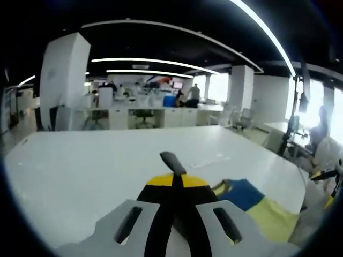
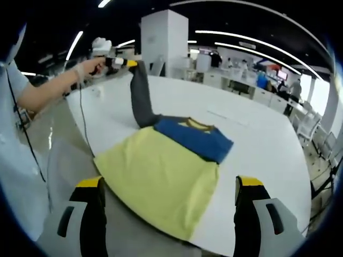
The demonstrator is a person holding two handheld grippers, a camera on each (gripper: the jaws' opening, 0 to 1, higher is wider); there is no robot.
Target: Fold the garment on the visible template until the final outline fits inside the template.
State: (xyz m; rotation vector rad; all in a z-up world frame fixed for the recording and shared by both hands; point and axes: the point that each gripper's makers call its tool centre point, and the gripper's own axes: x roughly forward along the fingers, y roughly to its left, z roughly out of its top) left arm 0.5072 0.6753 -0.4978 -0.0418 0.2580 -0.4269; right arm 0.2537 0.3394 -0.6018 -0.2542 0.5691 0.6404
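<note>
White table [image 2: 268, 139], left gripper [image 2: 130, 63] raised, gripping sleeve [image 2: 140, 96]

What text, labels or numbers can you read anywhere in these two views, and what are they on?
No text can be read in either view.
shirt: a small yellow mark at the collar, no letters to make out.
table: faint marks on its top, too blurred to read.
wall screen: a bright picture, too small to read.
left gripper and right gripper: yellow and black parts, no lettering visible.
</note>
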